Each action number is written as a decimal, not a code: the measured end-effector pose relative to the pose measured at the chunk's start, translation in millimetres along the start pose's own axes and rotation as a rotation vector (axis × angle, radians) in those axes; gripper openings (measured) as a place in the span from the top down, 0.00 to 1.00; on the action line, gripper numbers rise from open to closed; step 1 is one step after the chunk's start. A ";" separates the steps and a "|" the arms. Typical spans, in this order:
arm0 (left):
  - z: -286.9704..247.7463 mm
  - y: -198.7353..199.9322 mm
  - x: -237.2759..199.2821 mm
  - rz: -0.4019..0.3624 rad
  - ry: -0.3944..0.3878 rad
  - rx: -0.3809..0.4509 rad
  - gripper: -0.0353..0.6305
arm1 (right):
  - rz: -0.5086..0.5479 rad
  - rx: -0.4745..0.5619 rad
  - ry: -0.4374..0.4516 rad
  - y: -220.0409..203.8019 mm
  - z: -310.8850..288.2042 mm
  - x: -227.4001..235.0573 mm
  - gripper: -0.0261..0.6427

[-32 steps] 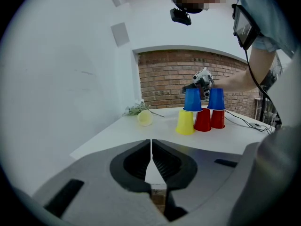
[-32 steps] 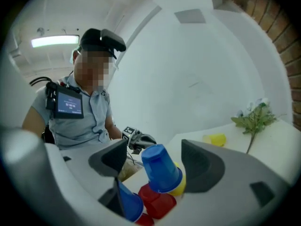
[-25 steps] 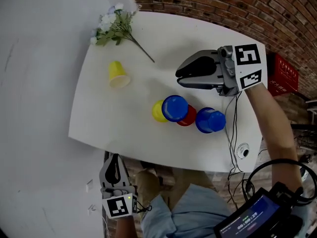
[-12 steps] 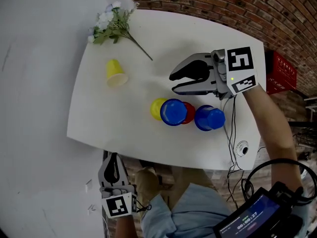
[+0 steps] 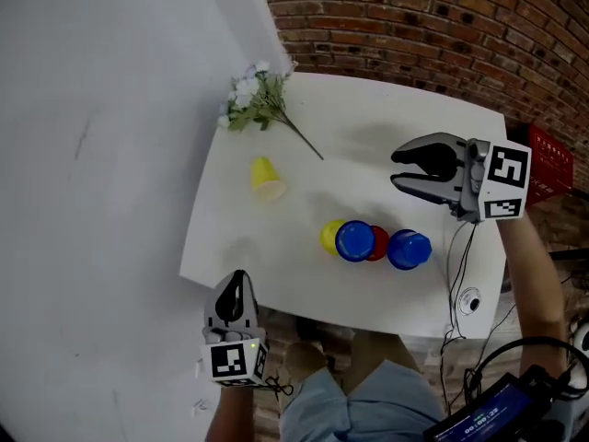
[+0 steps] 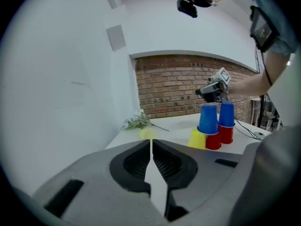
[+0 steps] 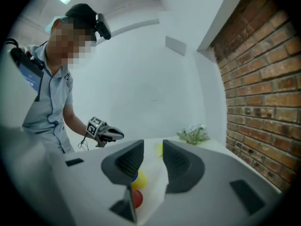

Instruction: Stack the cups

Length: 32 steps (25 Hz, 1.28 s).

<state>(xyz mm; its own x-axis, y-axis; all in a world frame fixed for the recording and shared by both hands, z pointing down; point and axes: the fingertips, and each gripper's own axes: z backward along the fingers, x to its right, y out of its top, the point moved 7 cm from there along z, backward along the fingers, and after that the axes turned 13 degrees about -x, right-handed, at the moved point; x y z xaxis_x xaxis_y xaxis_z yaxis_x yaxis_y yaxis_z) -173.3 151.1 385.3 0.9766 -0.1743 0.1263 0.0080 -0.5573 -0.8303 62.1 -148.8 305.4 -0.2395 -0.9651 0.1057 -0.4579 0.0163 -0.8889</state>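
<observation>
Desk [image 5: 368,118] white, brick behind. Cups [image 5: 354,240] bunched near front; yellow cup [image 5: 267,178] apart, on side. R gripper [image 5: 396,168] fingers just opened partway, empty; L gripper [image 5: 237,276] shut, empty. Risk: bunched cups topple if nudged.

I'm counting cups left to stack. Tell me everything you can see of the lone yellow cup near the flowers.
The lone yellow cup is plain, tapered and plastic-looking. It seems to lie on its side on the white table, wider, paler mouth end toward the cup cluster. It sits apart, between the flower sprig and that cluster, touching only the table.
</observation>
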 end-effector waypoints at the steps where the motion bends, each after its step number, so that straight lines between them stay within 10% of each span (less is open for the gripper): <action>1: -12.2 14.5 -11.1 0.015 -0.011 -0.018 0.90 | 0.003 -0.003 -0.018 -0.6 11.0 -4.5 0.77; 8: -128.6 100.0 -65.8 0.204 -0.211 -0.214 0.61 | -0.020 -0.035 -0.123 -29.4 72.3 -31.3 0.77; 13: -207.7 106.4 -66.1 0.298 -0.386 -0.501 0.31 | -0.074 -0.043 -0.185 -58.5 93.2 -30.3 0.77; 21: -260.9 72.8 -59.3 0.318 -0.439 -0.862 0.30 | -0.101 -0.041 -0.223 -76.4 105.5 -25.9 0.76; 26: -266.3 66.5 -62.8 0.240 -0.389 -0.917 0.48 | -0.094 -0.047 -0.244 -80.0 108.0 -28.8 0.76; 32: -251.0 72.7 -81.0 0.230 -0.406 -0.871 0.47 | -0.088 -0.056 -0.268 -72.6 108.2 -44.5 0.76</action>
<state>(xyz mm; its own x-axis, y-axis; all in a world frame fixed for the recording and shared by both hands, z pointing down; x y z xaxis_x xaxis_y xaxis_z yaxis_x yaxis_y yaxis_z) -305.8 -79.1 451.0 0.9354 -0.1523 -0.3191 -0.1934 -0.9759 -0.1011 198.6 -135.3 317.0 0.0344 -0.9980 0.0530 -0.5150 -0.0632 -0.8548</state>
